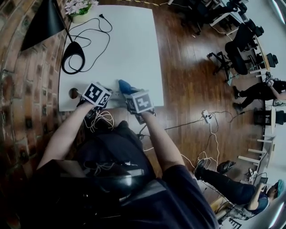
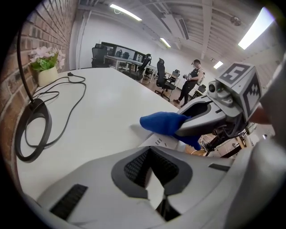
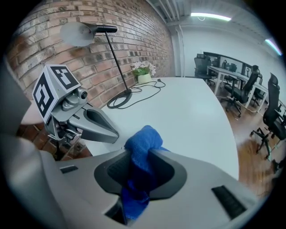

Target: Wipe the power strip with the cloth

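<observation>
A white power strip [image 1: 115, 94] lies at the near edge of the white table [image 1: 129, 49], between my two grippers. In the left gripper view a corner of the power strip [image 2: 159, 142] shows just past my left gripper [image 2: 150, 157], whose jaws are shut with only a thin white sliver between them. My left gripper [image 1: 108, 94] points down at the strip's left end. My right gripper [image 3: 140, 154] is shut on a bunched blue cloth [image 3: 143, 142]. The cloth [image 1: 125, 86] rests against the strip's right part, and the cloth [image 2: 163, 123] hangs from my right gripper [image 2: 182, 129].
A black lamp with a ring base [image 1: 73, 56] and a black cord [image 1: 96, 31] stands at the table's far left, with a flower pot [image 1: 80, 11] in the far corner. A brick wall [image 1: 27, 89] runs along the left. Office chairs [image 1: 239, 53] and another power strip [image 1: 206, 117] are on the floor at the right.
</observation>
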The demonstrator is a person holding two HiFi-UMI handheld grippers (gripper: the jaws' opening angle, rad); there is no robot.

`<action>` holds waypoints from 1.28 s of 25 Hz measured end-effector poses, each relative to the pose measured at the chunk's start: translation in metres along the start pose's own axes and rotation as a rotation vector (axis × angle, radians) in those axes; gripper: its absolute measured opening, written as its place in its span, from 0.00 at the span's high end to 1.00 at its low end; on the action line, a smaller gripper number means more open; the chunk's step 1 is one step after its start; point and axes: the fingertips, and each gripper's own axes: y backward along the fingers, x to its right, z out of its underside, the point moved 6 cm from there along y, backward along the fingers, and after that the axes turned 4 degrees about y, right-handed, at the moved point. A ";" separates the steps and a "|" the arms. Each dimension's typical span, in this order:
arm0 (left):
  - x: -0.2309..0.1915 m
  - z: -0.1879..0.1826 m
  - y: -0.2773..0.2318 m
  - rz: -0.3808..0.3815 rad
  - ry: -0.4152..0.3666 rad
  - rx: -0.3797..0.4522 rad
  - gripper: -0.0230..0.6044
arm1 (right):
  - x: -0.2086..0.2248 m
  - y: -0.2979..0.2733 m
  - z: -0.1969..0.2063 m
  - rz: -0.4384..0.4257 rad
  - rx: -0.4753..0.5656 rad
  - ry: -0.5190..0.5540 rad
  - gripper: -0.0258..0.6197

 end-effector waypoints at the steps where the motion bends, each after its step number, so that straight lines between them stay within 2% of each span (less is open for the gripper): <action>1: -0.001 0.000 0.000 0.003 -0.006 0.005 0.95 | 0.000 0.000 -0.001 0.006 0.007 -0.001 0.82; 5: 0.000 0.003 -0.001 0.010 -0.056 0.035 0.95 | -0.001 -0.001 0.001 0.022 0.034 -0.026 0.82; 10: -0.007 0.002 0.013 0.065 -0.079 0.087 0.95 | 0.000 0.001 0.004 0.005 0.043 -0.031 0.82; 13: -0.019 -0.014 0.031 0.050 -0.166 0.132 0.95 | 0.004 0.003 0.002 -0.044 0.042 -0.027 0.82; 15: -0.024 -0.014 0.034 0.086 -0.239 0.065 0.93 | 0.004 0.005 0.004 -0.081 0.043 -0.026 0.82; 17: -0.028 -0.005 0.029 0.176 -0.297 -0.068 0.68 | 0.006 0.005 0.003 -0.115 0.037 -0.020 0.82; 18: -0.030 0.000 0.026 0.222 -0.320 -0.132 0.58 | 0.008 0.004 0.002 -0.131 0.033 -0.016 0.82; 19: -0.032 0.003 0.024 0.261 -0.334 -0.180 0.53 | 0.009 0.003 0.001 -0.148 0.030 -0.012 0.82; 21: -0.033 0.004 0.020 0.317 -0.323 -0.216 0.50 | 0.012 0.003 0.000 -0.185 0.027 -0.005 0.82; 23: -0.034 0.002 0.012 0.333 -0.298 -0.214 0.50 | 0.014 0.004 -0.001 -0.222 0.027 -0.003 0.82; 25: -0.034 0.005 0.004 0.342 -0.309 -0.258 0.50 | 0.014 0.004 -0.001 -0.247 0.029 0.000 0.82; 27: -0.031 0.010 -0.003 0.364 -0.339 -0.317 0.47 | 0.013 0.003 -0.001 -0.261 0.037 0.016 0.82; 29: -0.028 0.013 -0.005 0.369 -0.381 -0.341 0.46 | 0.012 0.002 0.002 -0.266 0.041 0.021 0.82; 32: -0.027 0.016 -0.006 0.316 -0.492 -0.330 0.46 | 0.012 0.003 0.004 -0.252 0.041 0.038 0.82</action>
